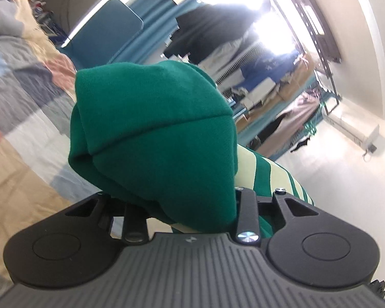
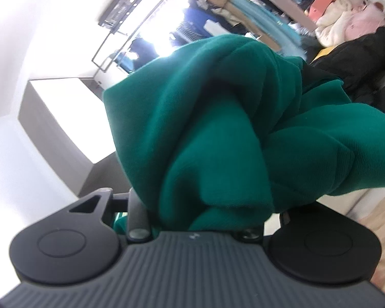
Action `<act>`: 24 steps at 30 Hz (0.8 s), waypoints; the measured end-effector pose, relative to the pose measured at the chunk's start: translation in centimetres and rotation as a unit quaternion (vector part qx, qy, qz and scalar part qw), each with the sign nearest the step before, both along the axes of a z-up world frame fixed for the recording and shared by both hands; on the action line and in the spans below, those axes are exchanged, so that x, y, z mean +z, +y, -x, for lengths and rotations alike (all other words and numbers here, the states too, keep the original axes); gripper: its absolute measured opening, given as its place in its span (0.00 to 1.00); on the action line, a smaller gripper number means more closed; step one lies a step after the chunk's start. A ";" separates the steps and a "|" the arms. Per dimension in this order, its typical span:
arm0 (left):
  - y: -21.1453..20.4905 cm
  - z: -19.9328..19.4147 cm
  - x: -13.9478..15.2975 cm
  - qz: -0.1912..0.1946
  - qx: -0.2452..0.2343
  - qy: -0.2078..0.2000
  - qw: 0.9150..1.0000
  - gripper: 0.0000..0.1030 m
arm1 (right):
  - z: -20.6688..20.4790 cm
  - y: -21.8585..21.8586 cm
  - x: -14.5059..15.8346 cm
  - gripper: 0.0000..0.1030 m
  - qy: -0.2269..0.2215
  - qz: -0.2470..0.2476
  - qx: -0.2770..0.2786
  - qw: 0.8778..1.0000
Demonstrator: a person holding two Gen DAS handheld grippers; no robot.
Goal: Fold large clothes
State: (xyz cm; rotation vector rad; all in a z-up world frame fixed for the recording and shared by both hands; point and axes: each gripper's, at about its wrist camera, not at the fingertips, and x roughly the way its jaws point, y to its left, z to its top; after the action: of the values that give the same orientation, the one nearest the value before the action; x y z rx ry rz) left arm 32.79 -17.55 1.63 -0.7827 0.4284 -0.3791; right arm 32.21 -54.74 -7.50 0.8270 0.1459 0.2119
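Both tongs, left [image 1: 190, 200] and right [image 2: 205, 213], clamp bunched, soft green fleece garment [image 1: 154, 133].

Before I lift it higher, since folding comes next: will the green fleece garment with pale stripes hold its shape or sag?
The green fleece garment probably sags: it bunches in soft folds over the left gripper and the right gripper. Its thick layers suggest some weight. The fuzzy surface looks unlikely to slip.

Left gripper [image 1: 190, 200] fingertips: buried under the green garment [image 1: 154, 133].
Right gripper [image 2: 202, 205] fingertips: hidden likewise.
Shelves behind garment: blurred.
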 end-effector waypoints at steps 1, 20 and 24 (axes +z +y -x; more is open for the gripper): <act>-0.9 -0.4 -0.9 0.001 -0.004 0.005 1.000 0.38 | 0.0 -0.7 -0.9 0.44 0.005 -0.002 -0.003 1.000; -5.9 -9.2 -23.5 -0.037 -0.089 0.088 0.991 0.39 | 3.8 -5.9 -22.1 0.45 0.095 -0.083 -0.057 0.990; -4.9 -8.9 -25.5 -0.020 -0.093 0.086 0.992 0.41 | 2.0 -6.7 -23.3 0.48 0.082 -0.092 -0.059 0.991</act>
State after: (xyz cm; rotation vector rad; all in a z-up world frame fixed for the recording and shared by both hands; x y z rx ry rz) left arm 41.70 -22.42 -23.90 -0.7411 0.6706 -0.4766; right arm 30.24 -61.40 -30.78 1.0341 0.2346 0.0458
